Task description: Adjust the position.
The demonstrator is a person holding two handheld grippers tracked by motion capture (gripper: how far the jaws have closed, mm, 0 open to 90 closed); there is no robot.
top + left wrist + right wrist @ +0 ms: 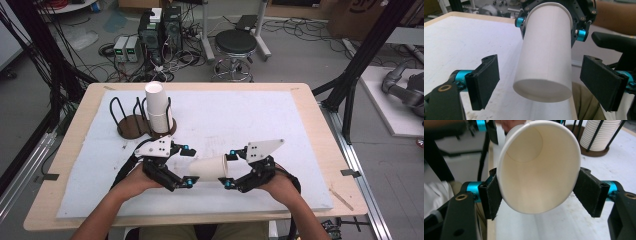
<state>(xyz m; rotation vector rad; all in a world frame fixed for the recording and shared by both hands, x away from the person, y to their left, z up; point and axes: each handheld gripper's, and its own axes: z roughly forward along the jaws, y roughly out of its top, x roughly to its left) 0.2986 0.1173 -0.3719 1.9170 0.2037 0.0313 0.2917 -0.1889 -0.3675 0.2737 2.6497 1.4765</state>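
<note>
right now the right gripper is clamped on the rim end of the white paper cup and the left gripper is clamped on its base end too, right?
Only partly. The right gripper does clamp the white paper cup near its rim, but the left gripper is open: the left gripper view shows its pads standing apart from the cup's base on both sides.

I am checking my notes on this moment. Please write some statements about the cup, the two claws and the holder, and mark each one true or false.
1. The right claw is shut on the paper cup near its rim. True.
2. The left claw also grips the cup. False: its jaws stand open on either side of the cup's base, not touching it.
3. The cup lies on its side in the air, above the white mat. True.
4. The stack of cups stands in the wire holder at the right far corner of the table. False: it stands at the left far part of the mat.
5. The held cup is full of liquid. False: the right gripper view shows it empty.
</note>
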